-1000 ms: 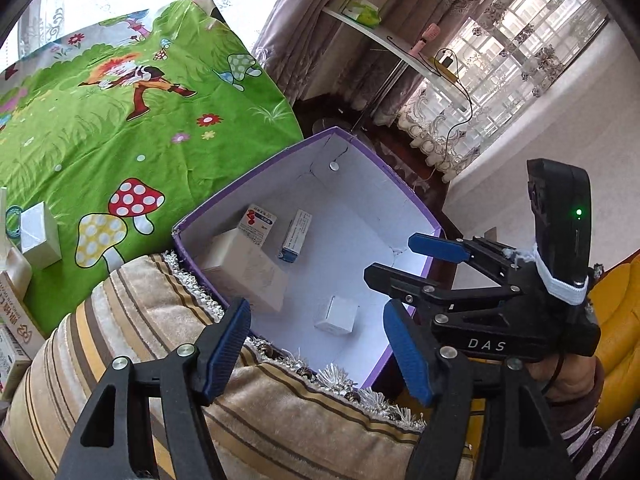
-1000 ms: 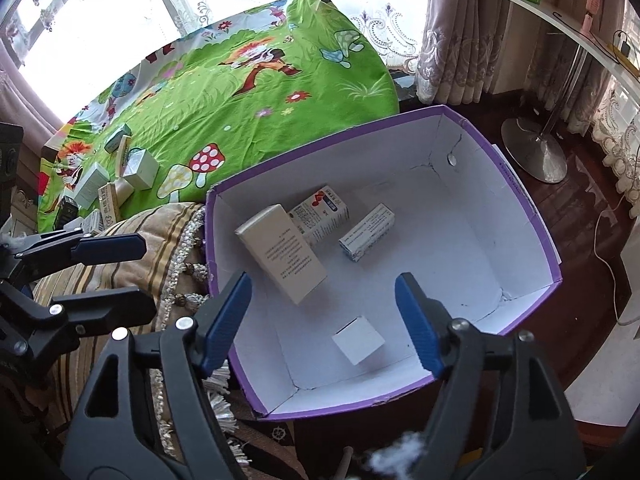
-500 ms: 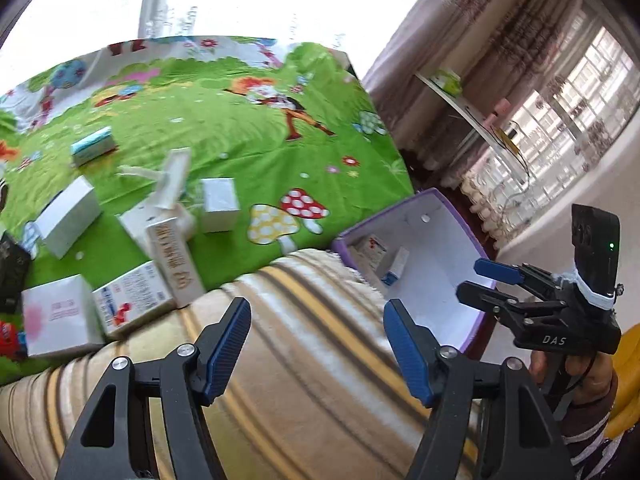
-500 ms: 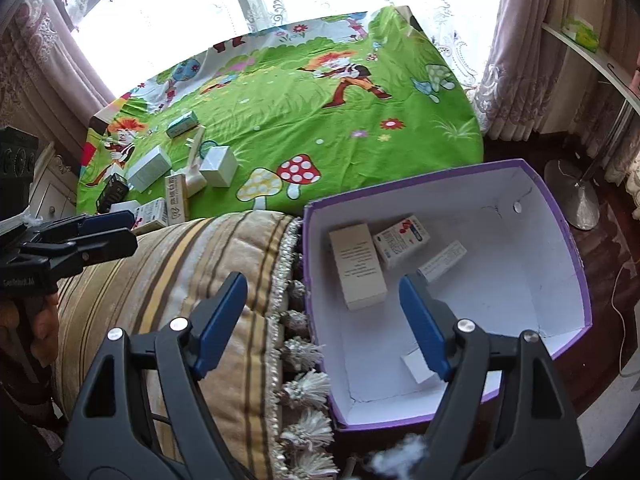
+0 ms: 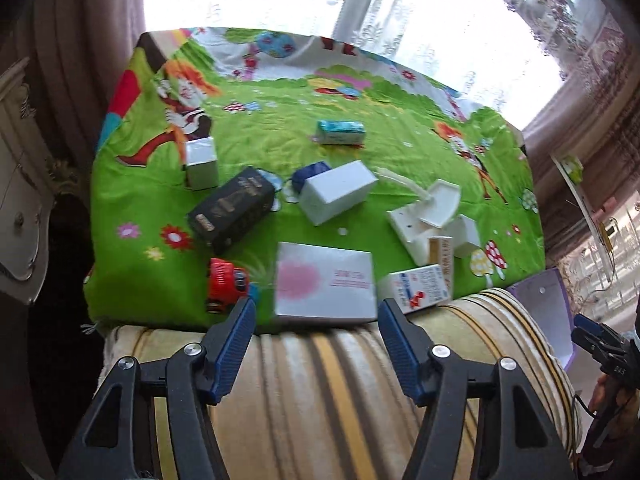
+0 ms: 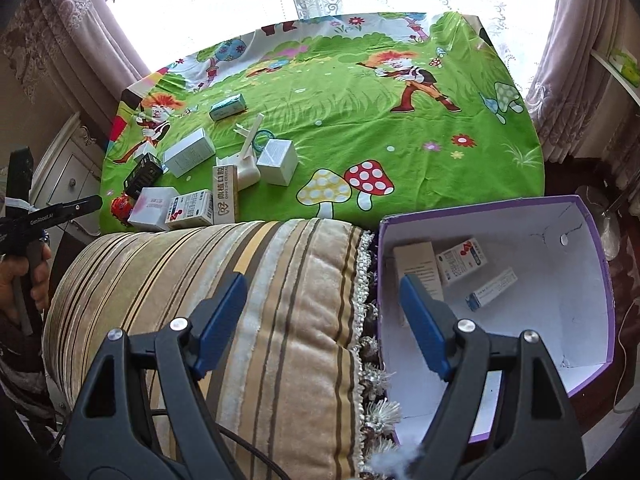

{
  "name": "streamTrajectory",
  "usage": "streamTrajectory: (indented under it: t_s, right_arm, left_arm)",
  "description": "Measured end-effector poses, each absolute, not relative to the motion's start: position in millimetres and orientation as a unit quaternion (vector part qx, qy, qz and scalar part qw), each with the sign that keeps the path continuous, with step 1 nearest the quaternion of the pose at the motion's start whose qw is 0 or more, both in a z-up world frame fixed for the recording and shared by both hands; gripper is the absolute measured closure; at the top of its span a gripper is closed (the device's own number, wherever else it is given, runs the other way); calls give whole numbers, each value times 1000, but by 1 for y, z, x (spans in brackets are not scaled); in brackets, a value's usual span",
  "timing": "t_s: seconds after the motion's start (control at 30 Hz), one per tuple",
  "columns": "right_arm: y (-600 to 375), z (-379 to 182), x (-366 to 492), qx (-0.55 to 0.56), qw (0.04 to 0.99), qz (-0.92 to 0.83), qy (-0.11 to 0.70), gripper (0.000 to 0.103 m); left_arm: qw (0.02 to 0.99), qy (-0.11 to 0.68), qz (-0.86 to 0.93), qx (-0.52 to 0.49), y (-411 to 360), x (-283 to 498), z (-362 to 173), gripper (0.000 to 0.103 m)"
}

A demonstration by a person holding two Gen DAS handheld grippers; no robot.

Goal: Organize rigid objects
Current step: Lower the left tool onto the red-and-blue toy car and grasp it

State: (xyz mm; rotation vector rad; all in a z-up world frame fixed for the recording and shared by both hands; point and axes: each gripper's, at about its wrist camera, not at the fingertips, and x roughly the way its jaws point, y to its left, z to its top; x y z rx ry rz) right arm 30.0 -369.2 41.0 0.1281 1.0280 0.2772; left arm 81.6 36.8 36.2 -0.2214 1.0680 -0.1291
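The left gripper [image 5: 316,344] is spread wide and holds nothing, at lower centre over the cushion [image 5: 340,392] edge. The right gripper [image 6: 324,320], likewise spread and unloaded, straddles the purple box [image 6: 596,248] rim.

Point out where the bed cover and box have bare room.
On the green cartoon bedspread, the stretch right of the white cube box, around the printed mushrooms, is bare. The purple-rimmed white box has free floor right of the long blue-and-white carton. The bedspread's left part is crowded, around the pink-and-white flat box.
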Motion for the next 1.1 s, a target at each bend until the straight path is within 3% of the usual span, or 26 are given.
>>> streamTrajectory:
  t_s: [0.33, 0.4, 0.43, 0.47, 0.6, 0.87, 1.1]
  right_arm:
    - [-354, 41, 38, 55, 856, 144, 494, 22]
    - [-354, 39, 38, 54, 855, 145, 495, 22]
    - [-354, 38, 39, 55, 854, 145, 497, 22]
    - [-354, 37, 39, 55, 853, 144, 498, 22]
    - [-356, 35, 40, 59, 852, 143, 500, 22]
    - [-357, 35, 38, 59, 852, 140, 501, 22]
    - [-356, 35, 40, 60, 852, 140, 501, 22]
  left_arm:
    - [810, 580, -16, -83, 64, 125, -19, 47]
    - [804, 590, -14, -79, 65, 130, -27, 54]
    - [799, 595, -17, -86, 66, 132, -31, 64]
    - [796, 597, -22, -92, 67, 134, -33, 65]
    - [795, 590, -56, -129, 66, 142, -33, 65]
    - [740, 572, -121, -331, 87, 163, -58, 66]
    - [746, 579, -68, -322, 97, 153, -57, 61]
